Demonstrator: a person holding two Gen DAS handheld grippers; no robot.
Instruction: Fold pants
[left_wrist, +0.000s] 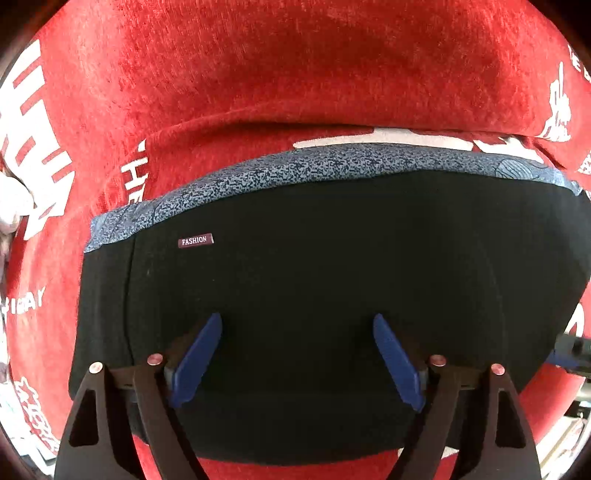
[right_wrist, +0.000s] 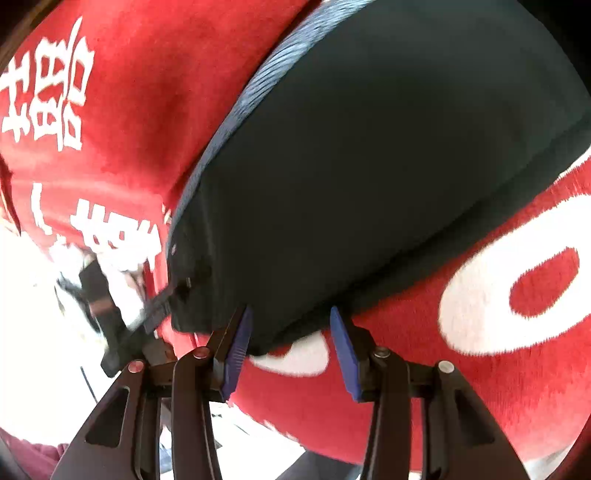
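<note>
Black fabric pants (left_wrist: 314, 288), folded into a compact rectangle with a speckled blue waistband (left_wrist: 295, 162) along the upper edge, lie flat on a red plush cloth with white lettering (left_wrist: 258, 66), filling the centre of the left wrist view. A small "FASHION" label (left_wrist: 195, 241) sits at their upper left. The left gripper (left_wrist: 297, 325) hovers over the pants, fingers wide apart, holding nothing. The right gripper (right_wrist: 291, 314) stands at the pants' lower edge, fingers parted, gripping nothing.
</note>
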